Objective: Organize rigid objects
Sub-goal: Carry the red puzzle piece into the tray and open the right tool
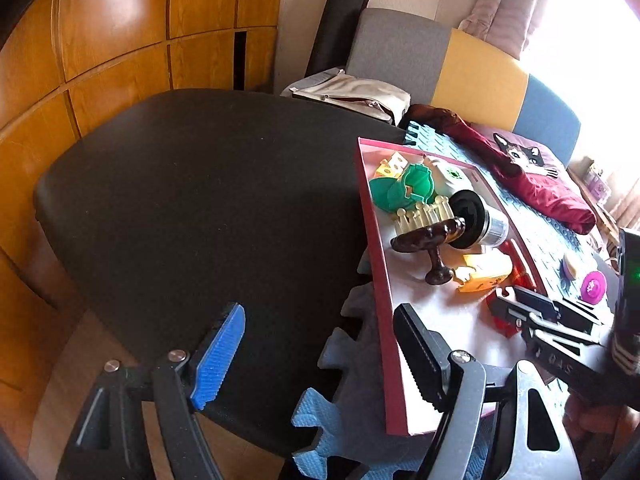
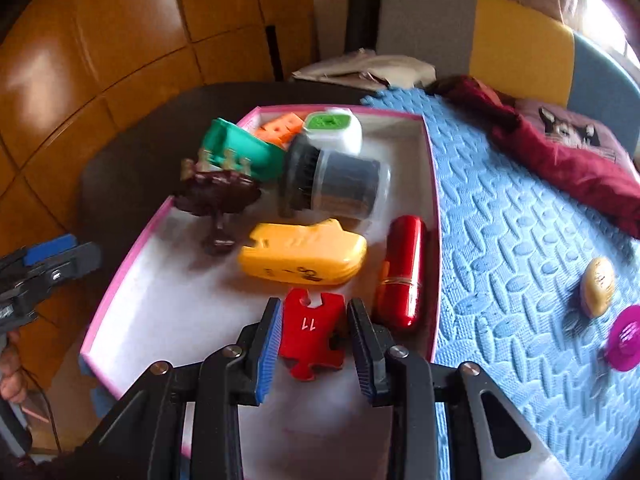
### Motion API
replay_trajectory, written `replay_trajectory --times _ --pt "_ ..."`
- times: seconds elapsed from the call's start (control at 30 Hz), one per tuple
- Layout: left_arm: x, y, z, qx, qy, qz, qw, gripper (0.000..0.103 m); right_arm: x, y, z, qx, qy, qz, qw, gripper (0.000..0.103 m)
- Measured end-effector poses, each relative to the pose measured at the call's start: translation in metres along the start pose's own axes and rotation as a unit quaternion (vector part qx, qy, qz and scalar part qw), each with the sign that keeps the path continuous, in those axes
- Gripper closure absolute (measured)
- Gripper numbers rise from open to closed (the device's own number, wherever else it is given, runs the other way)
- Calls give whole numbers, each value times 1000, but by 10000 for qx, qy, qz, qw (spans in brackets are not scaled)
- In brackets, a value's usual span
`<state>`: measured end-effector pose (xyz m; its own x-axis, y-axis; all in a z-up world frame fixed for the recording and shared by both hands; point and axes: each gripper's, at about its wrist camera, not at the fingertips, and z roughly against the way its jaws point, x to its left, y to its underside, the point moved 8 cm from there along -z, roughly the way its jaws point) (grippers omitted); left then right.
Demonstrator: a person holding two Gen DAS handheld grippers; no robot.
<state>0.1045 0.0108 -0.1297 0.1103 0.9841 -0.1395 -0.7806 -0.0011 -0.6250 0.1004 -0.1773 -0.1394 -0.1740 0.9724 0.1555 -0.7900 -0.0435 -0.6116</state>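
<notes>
Blue foam mat (image 2: 520,208) with a bumpy pattern fills the right side of the right wrist picture. One pink-edged cardboard box with a white floor (image 2: 132,268) sits on it in the middle. One big black and grey round jar (image 2: 336,184) lies on its side in the upper part of the box. One yellow plastic case (image 2: 304,256) lies just below it, with its long side going left to right. One shiny red tube (image 2: 402,272) lies to the right of the case, against the box wall, with its long side going up and down the picture. Two small things wait on the mat at the far right: one yellow oval piece (image 2: 598,286) and one pink round disc (image 2: 626,338).

One flat red puzzle-shaped piece with the number 11 (image 2: 314,332) is at the bottom middle. The right gripper (image 2: 314,344) holds it, with a pad pressed on each side. The piece hangs over the bare white floor at the near end of the box, so I think it only needs to go down and be let go.

One left gripper (image 1: 320,356) shows at the bottom of the left wrist picture. Its jaws are wide apart and hold nothing. It is off to the left of the box, so the right gripper is the nearer one.
</notes>
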Motion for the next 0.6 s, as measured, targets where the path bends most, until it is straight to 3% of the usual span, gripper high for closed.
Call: replay_trajectory --times 0.23,0.37,0.6 --pt "-6 1 2 -22 10 -95 10000 26 -3 0 3 -22 -98 -126 9999 69" --pt "-6 1 4 -45 -4 -90 9999 26 -4 -1 9 -48 -275 -362 9990 62" --pt "-11 2 7 -59 8 -160 9999 26 -5 0 17 -134 -235 -426 9987 60"
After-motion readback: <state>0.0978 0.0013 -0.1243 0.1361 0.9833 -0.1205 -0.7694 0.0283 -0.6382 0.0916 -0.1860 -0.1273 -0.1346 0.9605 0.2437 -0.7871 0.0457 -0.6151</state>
